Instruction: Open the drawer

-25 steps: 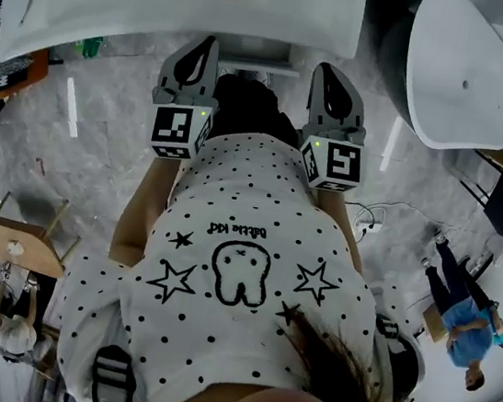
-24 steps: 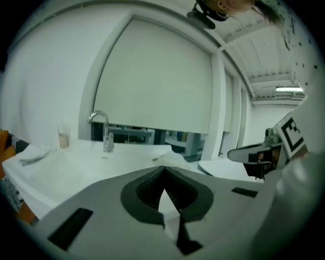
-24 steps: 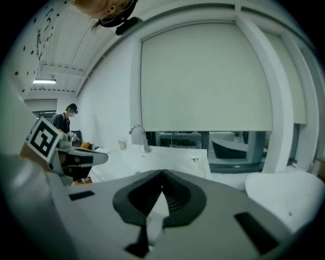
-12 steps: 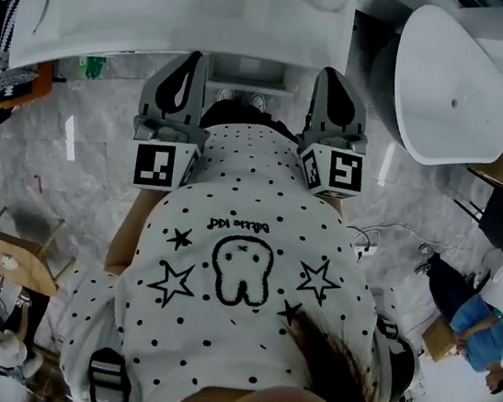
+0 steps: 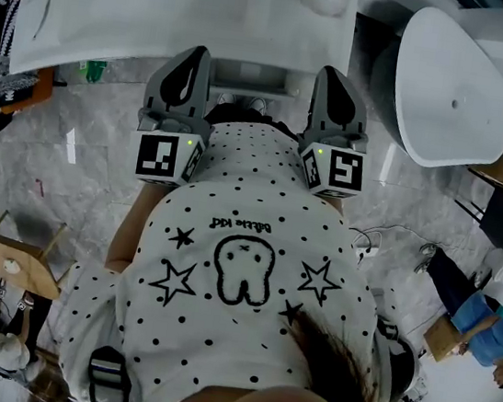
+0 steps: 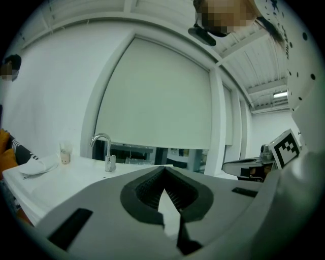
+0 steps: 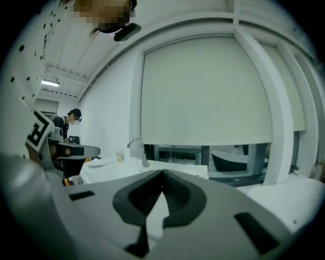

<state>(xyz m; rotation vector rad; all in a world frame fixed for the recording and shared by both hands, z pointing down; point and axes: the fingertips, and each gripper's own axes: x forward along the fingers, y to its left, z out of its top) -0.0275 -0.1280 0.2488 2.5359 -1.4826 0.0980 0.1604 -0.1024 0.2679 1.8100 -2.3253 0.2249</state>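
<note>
With the left gripper (image 5: 197, 56) & right gripper (image 5: 332, 75) both closed, empty, near the sink worktop (image 5: 102, 7), and the drawer prob. under its near edge, unseen, lower one, open it, grip the front squarely.

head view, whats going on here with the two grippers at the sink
A person stands at a white washbasin counter, holding the left gripper and the right gripper side by side, pointed toward it. Both have their jaws together with nothing between them. Neither appears to touch anything yet.
</note>
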